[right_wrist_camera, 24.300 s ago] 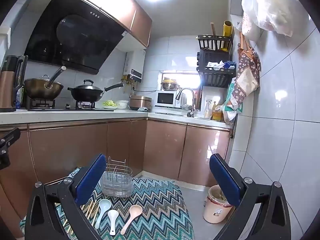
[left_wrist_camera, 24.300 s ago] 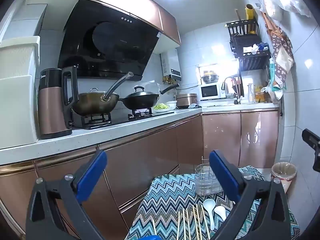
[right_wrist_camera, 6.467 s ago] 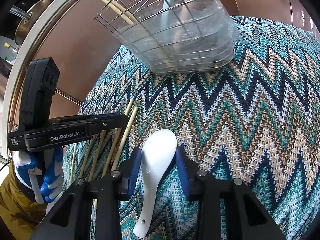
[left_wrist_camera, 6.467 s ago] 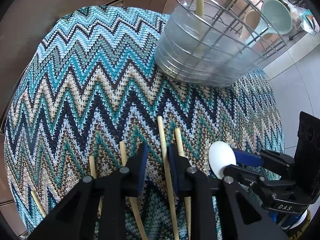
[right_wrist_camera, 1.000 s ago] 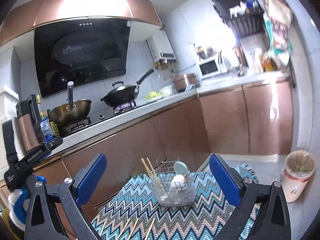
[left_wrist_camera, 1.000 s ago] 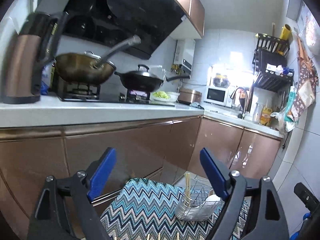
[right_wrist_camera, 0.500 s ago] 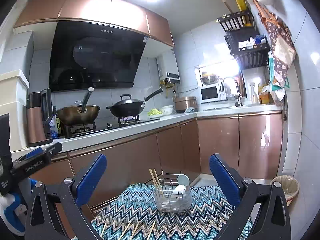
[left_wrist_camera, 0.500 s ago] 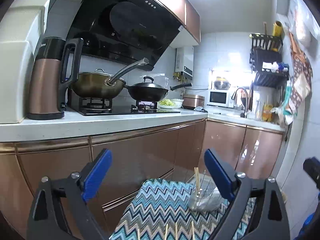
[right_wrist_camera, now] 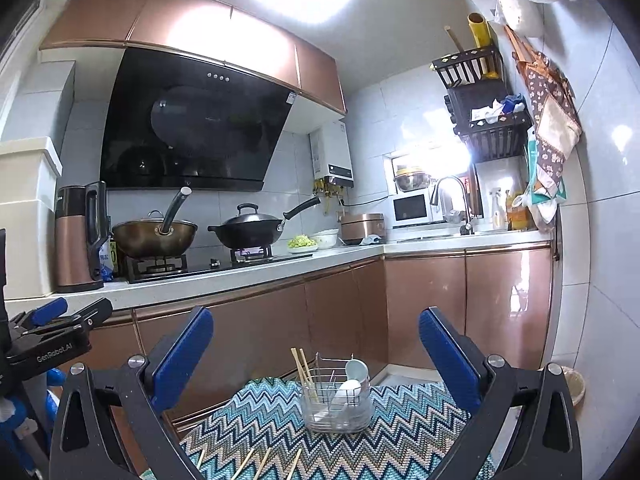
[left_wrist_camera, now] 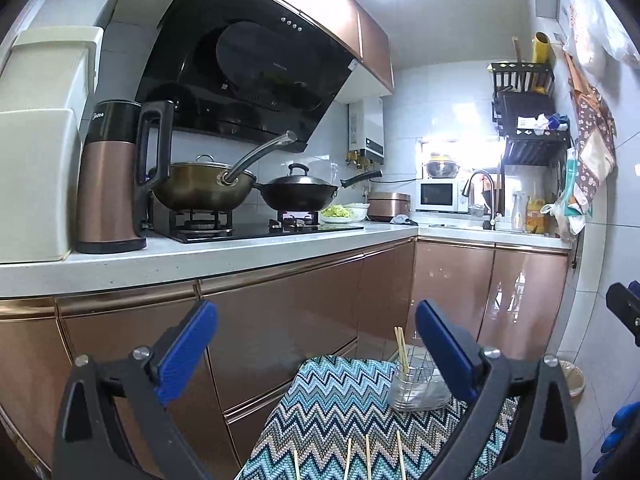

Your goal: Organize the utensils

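Both tongs were empty, the left gripper (left_wrist_camera: 316,348) opening wider and the right gripper (right_wrist_camera: 316,354) wide, so a new pick-up came next: dip down to the loose chopsticks (right_wrist_camera: 264,462) below them, then to the wire basket (right_wrist_camera: 336,404) ahead.

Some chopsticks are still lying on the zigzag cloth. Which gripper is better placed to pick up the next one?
Probably the left gripper: its jaws are opening with nothing between them, and the loose chopsticks lie directly below its gap. In the right wrist view they lie left of centre.
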{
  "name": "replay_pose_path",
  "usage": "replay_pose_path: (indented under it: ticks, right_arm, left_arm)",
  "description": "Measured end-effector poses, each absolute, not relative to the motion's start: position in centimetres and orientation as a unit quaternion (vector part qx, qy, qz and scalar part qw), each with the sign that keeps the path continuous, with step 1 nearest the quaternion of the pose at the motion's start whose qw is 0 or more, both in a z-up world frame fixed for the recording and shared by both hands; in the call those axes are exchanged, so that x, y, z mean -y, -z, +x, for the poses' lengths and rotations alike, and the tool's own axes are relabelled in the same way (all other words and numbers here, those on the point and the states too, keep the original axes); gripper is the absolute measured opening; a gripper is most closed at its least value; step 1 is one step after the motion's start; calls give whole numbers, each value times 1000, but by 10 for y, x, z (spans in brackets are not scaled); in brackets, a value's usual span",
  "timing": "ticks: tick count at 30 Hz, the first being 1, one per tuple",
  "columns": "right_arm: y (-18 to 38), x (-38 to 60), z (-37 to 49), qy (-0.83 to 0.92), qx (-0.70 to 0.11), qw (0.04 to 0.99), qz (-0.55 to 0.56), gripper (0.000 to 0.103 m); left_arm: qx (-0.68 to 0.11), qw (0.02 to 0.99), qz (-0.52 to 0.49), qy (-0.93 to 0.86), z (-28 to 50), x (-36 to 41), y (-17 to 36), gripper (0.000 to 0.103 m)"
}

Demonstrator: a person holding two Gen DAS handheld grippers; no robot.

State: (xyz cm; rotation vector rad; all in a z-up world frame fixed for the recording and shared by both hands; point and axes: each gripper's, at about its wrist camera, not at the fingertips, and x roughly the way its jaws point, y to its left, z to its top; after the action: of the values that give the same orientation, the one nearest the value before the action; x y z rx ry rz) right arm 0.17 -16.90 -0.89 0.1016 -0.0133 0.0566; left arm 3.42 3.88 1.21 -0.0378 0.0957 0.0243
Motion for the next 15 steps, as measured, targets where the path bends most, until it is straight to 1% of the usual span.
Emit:
replay_pose_path:
  ticks: [5, 15]
  right_arm:
    - [13, 167, 4, -33, -20, 998, 51, 103]
    - [24, 167, 10, 39, -46, 997, 40, 103]
  left_arm:
    - [-50, 998, -15, -16, 32, -39, -8, 101]
    - [-55, 997, -40, -20, 30, -52, 2, 102]
